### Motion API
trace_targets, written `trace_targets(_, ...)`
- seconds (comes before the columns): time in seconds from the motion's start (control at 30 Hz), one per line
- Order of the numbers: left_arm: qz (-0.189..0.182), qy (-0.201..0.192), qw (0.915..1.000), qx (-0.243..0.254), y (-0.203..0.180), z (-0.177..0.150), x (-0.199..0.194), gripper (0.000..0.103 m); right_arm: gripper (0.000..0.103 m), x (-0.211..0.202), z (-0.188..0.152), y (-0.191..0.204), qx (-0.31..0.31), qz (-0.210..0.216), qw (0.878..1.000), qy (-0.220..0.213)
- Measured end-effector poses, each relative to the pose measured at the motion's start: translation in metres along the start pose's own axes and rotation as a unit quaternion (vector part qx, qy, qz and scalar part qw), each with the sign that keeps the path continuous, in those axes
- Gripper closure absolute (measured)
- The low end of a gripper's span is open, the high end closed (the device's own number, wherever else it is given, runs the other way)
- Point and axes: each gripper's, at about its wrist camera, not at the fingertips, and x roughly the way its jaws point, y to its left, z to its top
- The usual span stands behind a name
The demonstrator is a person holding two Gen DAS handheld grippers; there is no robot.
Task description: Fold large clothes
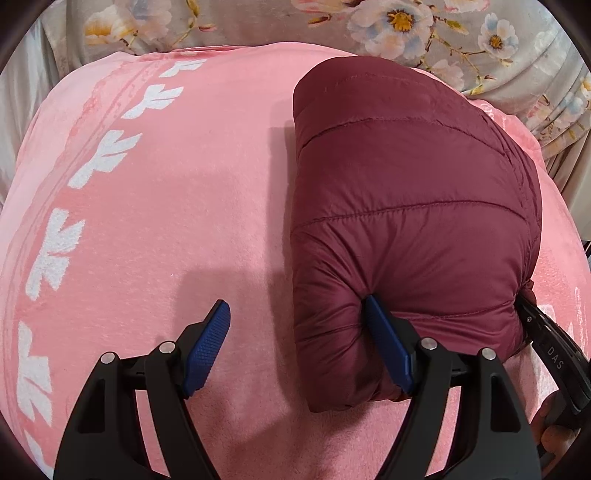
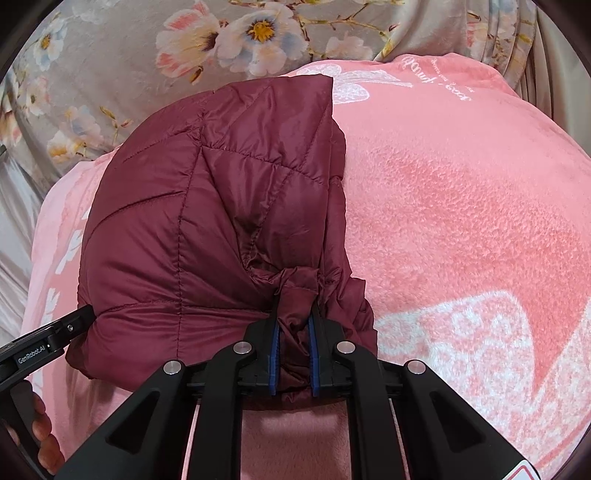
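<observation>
Folded maroon puffer jacket (image 1: pixel 410 206) lies as a compact bundle on the pink blanket (image 1: pixel 166 206) covering the bed, long axis running near-to-far, floral sheet (image 1: pixel 406 22) beyond it.

Right claw (image 2: pixel 293 332) is clamped tight on a bunched wad of jacket fabric at the bundle's near right corner; the blue pads (image 2: pixel 274 354) pinch it from both sides.

Left claw (image 1: pixel 299 332) is spread wide and grips nothing. Its right finger presses into the jacket's near edge; the left finger sits over bare blanket. So the bundle lies right and far of the left claw, not between its fingers.

Key relation: both claws are at the near edge, right one on the corner, left one at the near left side. Judged: fold looks nearly complete, and next is likely a release or a tidy-up.

Left view shows the smooth quilted top and clear blanket to the left. Right view alone shows the pinched wad, the layered right-side flaps, and the left claw's tip touching the near left edge.
</observation>
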Motion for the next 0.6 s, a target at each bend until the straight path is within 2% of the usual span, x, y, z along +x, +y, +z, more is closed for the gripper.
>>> trace_targets(0.5, 0.019, 0.0, 0.9998, 0.003, -0.005, 0.0, 0.003, 0.029, 0.093, -0.002, -0.001, -0.011, 0.011, 0.02, 1.0, 0.005)
trace_targets(0.6, 0.021, 0.0, 0.9997, 0.007, -0.006, 0.002, -0.001, 0.029, 0.088, -0.013, 0.001, -0.015, 0.016, 0.024, 1.0, 0.01)
